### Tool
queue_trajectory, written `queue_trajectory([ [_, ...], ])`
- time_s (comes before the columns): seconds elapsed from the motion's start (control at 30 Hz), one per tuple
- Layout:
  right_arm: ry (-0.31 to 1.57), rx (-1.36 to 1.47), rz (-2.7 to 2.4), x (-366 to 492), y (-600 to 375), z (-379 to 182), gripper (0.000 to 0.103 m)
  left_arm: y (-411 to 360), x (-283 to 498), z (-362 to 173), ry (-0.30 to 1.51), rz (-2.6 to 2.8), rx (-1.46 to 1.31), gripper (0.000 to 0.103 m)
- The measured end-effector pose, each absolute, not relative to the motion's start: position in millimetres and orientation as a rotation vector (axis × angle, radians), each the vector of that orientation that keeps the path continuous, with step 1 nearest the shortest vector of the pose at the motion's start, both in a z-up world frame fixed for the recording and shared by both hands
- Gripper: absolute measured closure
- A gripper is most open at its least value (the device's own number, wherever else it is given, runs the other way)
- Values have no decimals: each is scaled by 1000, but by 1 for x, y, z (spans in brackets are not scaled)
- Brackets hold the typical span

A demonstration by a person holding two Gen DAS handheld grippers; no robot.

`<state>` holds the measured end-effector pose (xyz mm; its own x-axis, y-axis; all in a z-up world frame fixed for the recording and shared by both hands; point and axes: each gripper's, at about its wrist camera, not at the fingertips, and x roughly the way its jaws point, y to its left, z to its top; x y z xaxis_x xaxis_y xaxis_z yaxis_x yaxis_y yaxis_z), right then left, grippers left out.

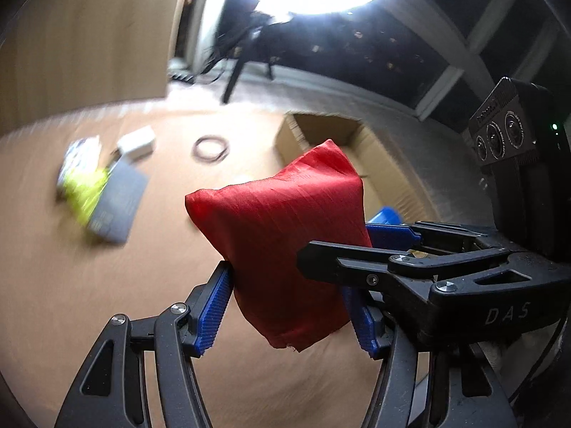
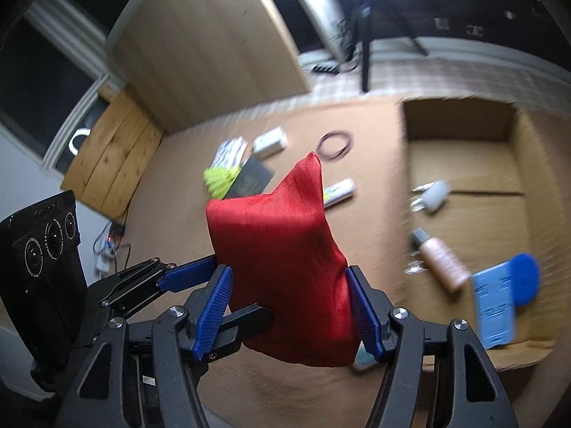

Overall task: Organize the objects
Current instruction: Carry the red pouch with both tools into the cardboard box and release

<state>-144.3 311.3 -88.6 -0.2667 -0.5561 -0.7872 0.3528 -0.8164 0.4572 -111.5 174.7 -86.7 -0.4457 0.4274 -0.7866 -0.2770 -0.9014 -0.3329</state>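
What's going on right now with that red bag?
Both tools, left and right, clamped on red bag. Bag held above table. Open cardboard box nearby. Nothing blocking.

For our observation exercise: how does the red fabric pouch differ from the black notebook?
The red fabric pouch is soft, crumpled and held aloft between both grippers; the black notebook is flat, rigid and lies on the brown table. The pouch is bright red, the notebook dark. Neither is in the cardboard box.

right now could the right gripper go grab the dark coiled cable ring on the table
Probably not: the right gripper is shut on the red fabric bean bag, as is the left gripper. The cable ring lies unobstructed, but the bag must go first.
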Motion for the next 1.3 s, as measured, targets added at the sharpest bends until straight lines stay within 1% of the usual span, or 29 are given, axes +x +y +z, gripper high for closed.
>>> queue_trajectory([
  [0.23, -296, 1393, -2205, -173, 363, -75, 41, 237, -152, -68, -159, 2329, -1276, 39],
  [0.63, -384, 1428, -2262, -211, 421, -86, 41, 310, -195, -71, -86, 2279, -1265, 39],
  [0.73, -391, 1439, -2271, -218, 428, -89, 41, 318, -200, -74, -74, 2268, -1269, 39],
  [0.87, -360, 1451, -2312, -224, 434, -89, 36, 327, -209, -80, -36, 2273, -1257, 38],
  [0.97, -330, 1447, -2331, -223, 435, -86, 34, 324, -211, -80, -21, 2290, -1259, 34],
  [1.03, -309, 1441, -2343, -222, 435, -83, 34, 320, -212, -80, -23, 2296, -1265, 33],
  [1.3, -327, 1434, -2327, -207, 428, -80, 34, 294, -207, -78, -48, 2331, -1274, 33],
])
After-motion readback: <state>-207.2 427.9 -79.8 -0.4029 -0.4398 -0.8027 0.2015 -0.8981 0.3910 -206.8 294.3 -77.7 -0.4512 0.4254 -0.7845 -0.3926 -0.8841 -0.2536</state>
